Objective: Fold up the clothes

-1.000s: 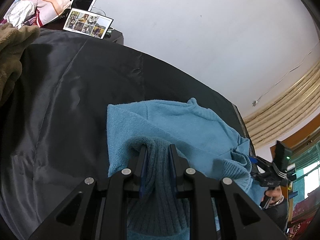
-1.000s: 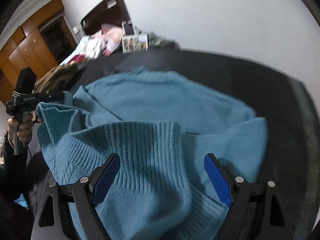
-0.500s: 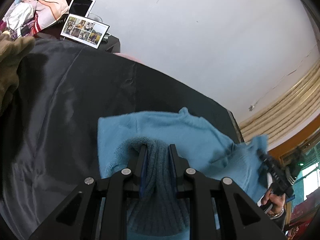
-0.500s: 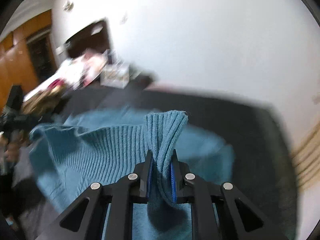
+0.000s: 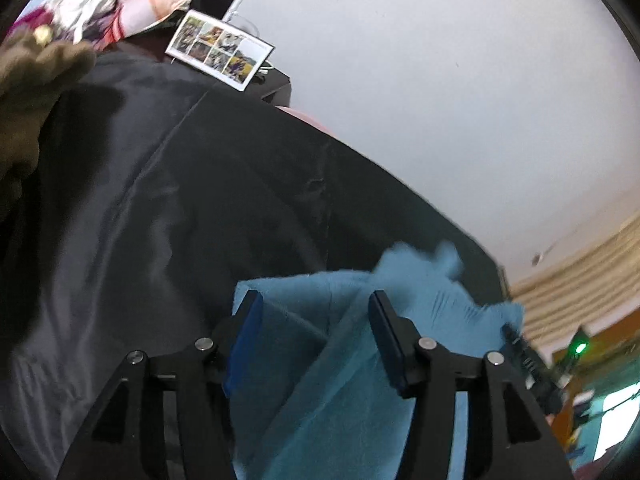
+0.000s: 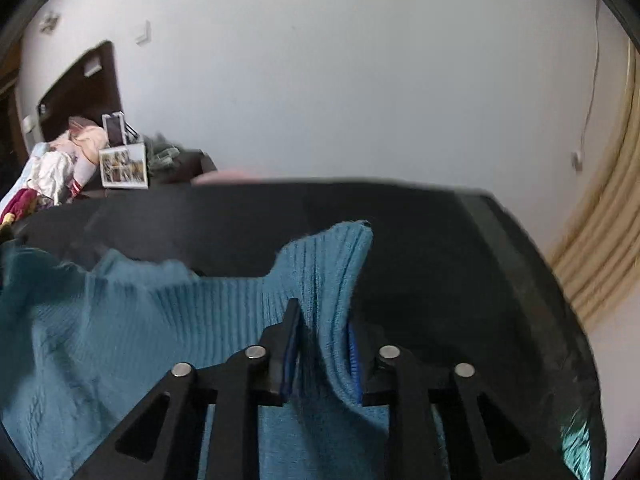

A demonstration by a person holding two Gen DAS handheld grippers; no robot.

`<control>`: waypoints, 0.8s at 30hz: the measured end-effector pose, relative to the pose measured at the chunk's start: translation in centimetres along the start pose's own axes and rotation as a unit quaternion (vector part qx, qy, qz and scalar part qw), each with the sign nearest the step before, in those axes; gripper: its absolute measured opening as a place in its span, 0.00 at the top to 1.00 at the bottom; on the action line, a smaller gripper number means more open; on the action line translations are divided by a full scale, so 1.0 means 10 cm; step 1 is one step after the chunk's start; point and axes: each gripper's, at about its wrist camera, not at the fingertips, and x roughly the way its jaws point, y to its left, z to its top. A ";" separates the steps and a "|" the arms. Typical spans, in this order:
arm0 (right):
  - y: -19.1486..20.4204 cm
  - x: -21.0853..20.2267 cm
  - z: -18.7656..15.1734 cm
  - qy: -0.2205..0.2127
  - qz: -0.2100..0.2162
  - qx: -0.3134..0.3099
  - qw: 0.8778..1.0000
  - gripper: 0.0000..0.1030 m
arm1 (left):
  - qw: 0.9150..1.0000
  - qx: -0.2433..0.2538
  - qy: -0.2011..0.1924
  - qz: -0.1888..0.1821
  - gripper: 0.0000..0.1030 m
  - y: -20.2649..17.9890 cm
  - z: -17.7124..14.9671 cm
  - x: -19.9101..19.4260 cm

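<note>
Right wrist: black sheet, white wall

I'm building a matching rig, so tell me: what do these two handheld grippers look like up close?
Both match. The left gripper and right gripper have matte black angular finger arms with triangular cut-outs, each arm carrying two round silver bolt heads. The inner pads are blue and look finely ribbed. No cables or printed markings show on them. In the left wrist view the other unit's body shows a small green light.
</note>
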 end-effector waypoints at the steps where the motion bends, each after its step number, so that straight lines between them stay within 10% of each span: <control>1: -0.02 -0.07 -0.01 -0.008 0.005 0.005 1.000 0.62 | 1.000 0.013 0.002 0.005 0.42 -0.04 -0.04 -0.01; 3: -0.07 -0.28 -0.02 -0.035 0.003 0.008 0.999 0.14 | 0.999 0.040 0.006 0.015 0.42 -0.11 -0.11 -0.02; 8: 0.12 -0.75 -0.17 -0.067 0.017 -0.020 0.997 0.13 | 0.996 0.071 0.017 0.045 0.42 -0.15 -0.24 0.04; 16: 0.59 -0.40 -0.73 0.065 0.069 -0.077 0.993 0.13 | 0.991 0.100 0.019 0.089 0.42 -0.12 -0.48 0.06; 24: 0.44 -0.31 -0.79 0.069 0.084 -0.058 0.992 0.08 | 0.986 0.125 0.009 0.106 0.39 -0.01 -0.75 -0.04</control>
